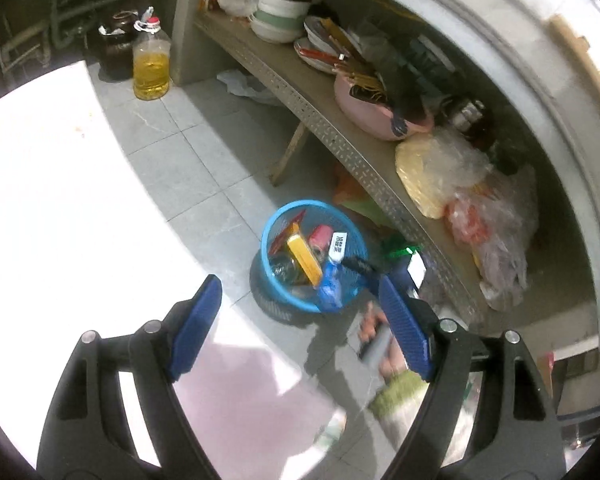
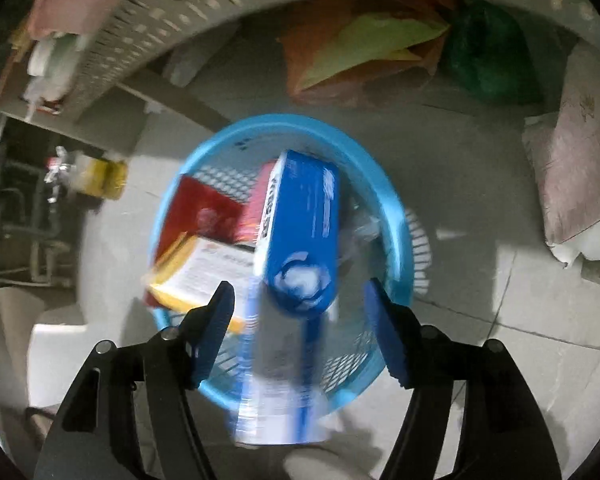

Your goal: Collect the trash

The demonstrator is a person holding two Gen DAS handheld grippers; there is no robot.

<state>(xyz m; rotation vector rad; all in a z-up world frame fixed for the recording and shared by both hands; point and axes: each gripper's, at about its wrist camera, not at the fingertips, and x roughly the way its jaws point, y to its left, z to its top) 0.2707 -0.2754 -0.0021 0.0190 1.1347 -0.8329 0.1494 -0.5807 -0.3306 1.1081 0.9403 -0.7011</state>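
A blue mesh trash basket (image 1: 274,224) stands on the tiled floor; it also shows in the right wrist view (image 2: 400,216). It holds a yellow box (image 1: 302,258), a red packet (image 2: 204,208), a pink item (image 1: 320,236) and a blue-and-white box (image 2: 304,216). The blue-and-white box is blurred and lies loose between and beyond the jaws, over the basket. My right gripper (image 2: 300,292) is open directly above the basket. My left gripper (image 1: 300,296) is open and empty, over the white table edge to the basket's left.
A perforated shelf (image 1: 340,140) crowded with bowls (image 1: 280,12), a pink pot (image 1: 372,108) and plastic bags (image 1: 480,208) runs beside the basket. An oil bottle (image 1: 151,64) and dark jar (image 1: 118,46) stand on the floor. Orange and green bags (image 2: 364,52) lie under the shelf.
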